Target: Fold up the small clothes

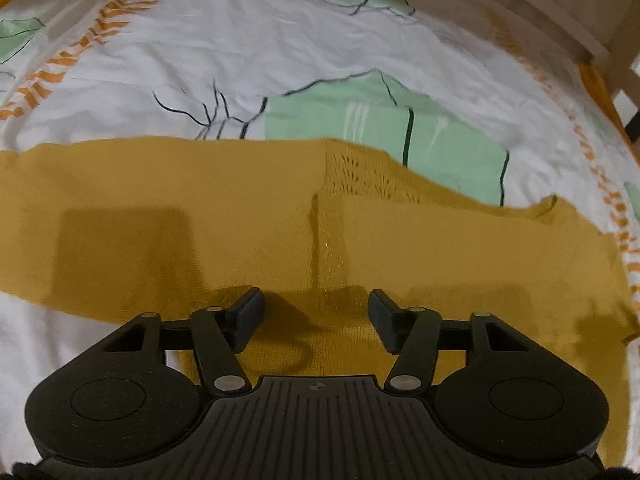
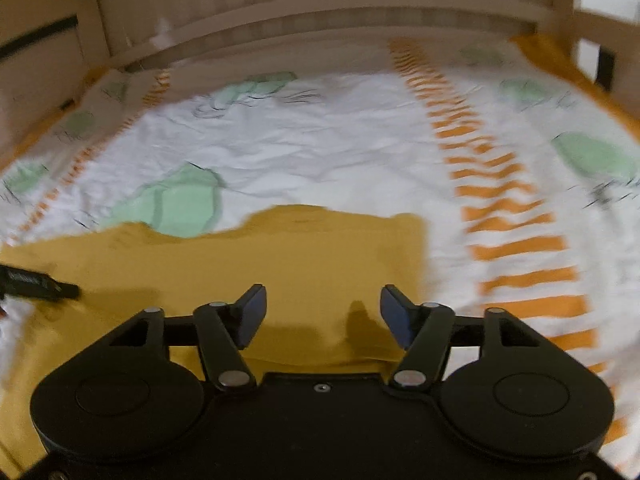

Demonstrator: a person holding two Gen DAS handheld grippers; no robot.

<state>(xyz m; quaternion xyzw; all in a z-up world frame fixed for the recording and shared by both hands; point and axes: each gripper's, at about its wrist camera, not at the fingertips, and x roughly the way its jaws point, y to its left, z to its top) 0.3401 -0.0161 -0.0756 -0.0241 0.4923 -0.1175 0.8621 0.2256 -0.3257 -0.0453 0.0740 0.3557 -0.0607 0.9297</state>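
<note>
both tongs [image 1: 316, 322] [image 2: 322, 318] angled down, open above mustard garment [image 1: 200, 220]

We note a white bedsheet [image 1: 248, 52], creased, printed with mint-green patches and orange striped bands. A pale wooden bed frame [image 2: 320, 12] borders its far edge.

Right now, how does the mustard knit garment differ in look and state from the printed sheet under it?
The mustard knit garment is one plain colour; the printed sheet is white with green patches and orange stripes. The garment shows an openwork knit panel; the sheet is smooth woven cloth. The garment is laid in flat, overlapping layers; the sheet lies spread out and finely wrinkled. Both lie flat on the bed.
</note>
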